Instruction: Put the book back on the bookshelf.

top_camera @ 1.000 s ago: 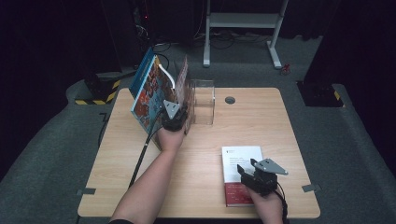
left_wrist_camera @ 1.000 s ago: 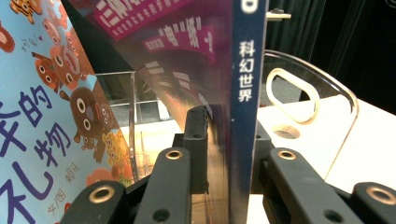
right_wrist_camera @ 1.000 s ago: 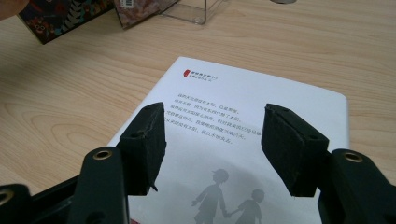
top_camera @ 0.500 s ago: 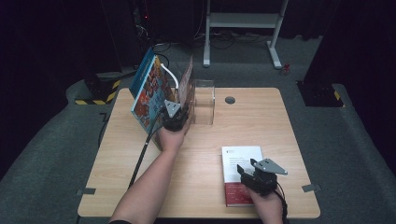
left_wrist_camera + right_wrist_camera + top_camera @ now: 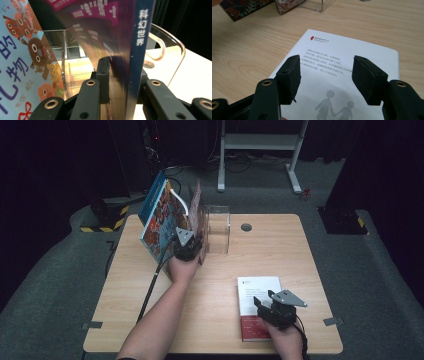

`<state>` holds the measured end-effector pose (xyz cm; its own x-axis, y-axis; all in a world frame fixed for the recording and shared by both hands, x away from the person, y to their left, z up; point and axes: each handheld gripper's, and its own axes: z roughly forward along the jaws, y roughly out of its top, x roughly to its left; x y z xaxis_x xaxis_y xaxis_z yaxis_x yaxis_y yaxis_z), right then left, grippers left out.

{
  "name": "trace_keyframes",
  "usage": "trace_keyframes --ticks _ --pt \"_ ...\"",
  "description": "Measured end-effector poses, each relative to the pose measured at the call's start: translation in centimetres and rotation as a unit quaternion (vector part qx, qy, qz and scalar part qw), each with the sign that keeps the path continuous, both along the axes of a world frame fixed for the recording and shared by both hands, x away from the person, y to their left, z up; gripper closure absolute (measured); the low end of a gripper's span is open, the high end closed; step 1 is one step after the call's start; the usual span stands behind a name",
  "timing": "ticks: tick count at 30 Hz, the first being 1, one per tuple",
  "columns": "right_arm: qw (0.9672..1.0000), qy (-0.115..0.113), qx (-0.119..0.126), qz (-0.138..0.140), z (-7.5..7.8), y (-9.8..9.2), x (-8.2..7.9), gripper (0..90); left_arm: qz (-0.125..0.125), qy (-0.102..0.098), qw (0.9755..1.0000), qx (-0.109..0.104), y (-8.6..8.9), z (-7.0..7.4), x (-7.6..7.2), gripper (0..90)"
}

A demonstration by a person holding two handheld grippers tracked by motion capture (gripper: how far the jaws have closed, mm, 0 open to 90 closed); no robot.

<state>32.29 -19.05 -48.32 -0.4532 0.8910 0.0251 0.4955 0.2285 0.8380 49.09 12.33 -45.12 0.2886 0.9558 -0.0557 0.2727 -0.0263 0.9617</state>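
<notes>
My left gripper [image 5: 120,82] is clamped on the spine edge of an upright purple book [image 5: 117,37]; its jaws have just eased open slightly. A clear acrylic rack [image 5: 218,227] stands just beyond, a cartoon book [image 5: 159,217] leaning beside. My right gripper [image 5: 325,75] hovers, jaws apart, above the white book [image 5: 352,57] lying flat on the table [image 5: 300,250].

Dark room, grey carpet [image 5: 380,285], white metal stand [image 5: 260,142] behind wooden table [image 5: 280,240]

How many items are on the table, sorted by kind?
Books: 3 – the blue picture book, the purple book clamped in the left gripper, the white book lying flat.
Clear acrylic stand: 1.
Total: 4.
</notes>
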Motion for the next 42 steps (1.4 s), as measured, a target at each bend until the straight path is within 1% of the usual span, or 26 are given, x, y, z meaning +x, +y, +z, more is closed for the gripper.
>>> trace_keyframes --ticks 2,4,7,15,22,26,29,32,37,42 --pt "1.0 0.0 0.0 0.0 0.0 0.0 0.0 39.9 0.002 0.0 1.0 0.004 0.1 0.0 0.0 73.9" --pt "1.0 0.001 -0.002 0.0 0.0 0.0 0.0 39.9 0.005 0.004 1.0 0.002 0.3 0.0 0.0 73.8" --pt "1.0 0.001 -0.002 0.0 0.0 0.1 0.0 39.8 0.01 0.006 0.9999 0.01 0.5 0.0 0.0 73.9" --pt "1.0 0.001 -0.003 -0.001 0.0 0.1 0.0 39.9 0.028 0.014 0.9995 0.01 0.9 -0.2 -0.1 73.8" --pt "1.0 0.001 -0.005 0.0 0.0 0.1 0.0 39.9 0.037 0.023 0.999 0.014 1.2 -0.5 -0.2 72.5" --pt "1.0 0.002 -0.005 0.0 0.0 0.2 0.0 39.9 0.044 0.03 0.9985 0.013 1.2 -0.5 -0.2 69.2" --pt "1.0 0.002 -0.005 -0.001 0.0 0.2 0.0 39.9 0.052 0.031 0.998 0.018 1.2 -0.6 -0.3 67.1" --pt "1.0 0.0 -0.007 0.001 0.0 0.1 0.0 39.9 0.055 0.035 0.9977 0.016 1.3 -0.8 -0.3 65.3" --pt "1.0 0.003 -0.007 0.0 0.0 0.2 0.0 39.9 0.061 0.043 0.997 0.02 1.4 -0.8 -0.6 62.3" --pt "1.0 0.003 -0.009 0.0 0.0 0.2 0.0 40.0 0.065 0.044 0.9967 0.022 1.5 -1.0 -1.0 60.3"
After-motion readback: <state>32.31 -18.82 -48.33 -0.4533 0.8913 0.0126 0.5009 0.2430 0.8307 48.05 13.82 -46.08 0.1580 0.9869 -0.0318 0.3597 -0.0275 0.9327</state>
